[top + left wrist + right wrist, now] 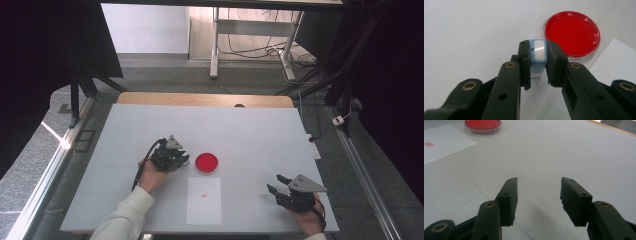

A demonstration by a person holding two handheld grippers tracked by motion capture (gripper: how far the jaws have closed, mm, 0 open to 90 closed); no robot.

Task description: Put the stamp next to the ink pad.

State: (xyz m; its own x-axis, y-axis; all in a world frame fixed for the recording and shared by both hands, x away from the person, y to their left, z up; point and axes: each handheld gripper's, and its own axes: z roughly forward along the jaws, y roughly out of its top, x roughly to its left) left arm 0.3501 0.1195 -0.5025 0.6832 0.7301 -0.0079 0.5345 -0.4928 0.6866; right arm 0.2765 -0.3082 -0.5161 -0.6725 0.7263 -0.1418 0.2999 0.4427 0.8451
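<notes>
The small blue-and-white stamp (538,53) sits clamped between the jaws of the left gripper (538,66), both pads pressed flat against its blue sides, its white face turned up toward the left gripper view's camera. It is held over the white table (250,130), just beside the round red ink pad (572,33) (a shallow dish with a clear rim), which lies a little beyond and to one side of the stamp in that view. In the high view the left gripper (172,156) is just left of the red ink pad (206,163), with the person's left hand (152,175) and a pale sleeve (125,215) behind it.

A white sheet of paper (204,200) lies flat on the table just in front of the ink pad, bearing a small red mark (204,194); the right gripper view shows the same mark (429,144) as a little red rectangle.

The right gripper (282,186) rests well apart, near the table's right front corner, its jaws standing open with nothing between them, bare table under the gap (539,195).
</notes>
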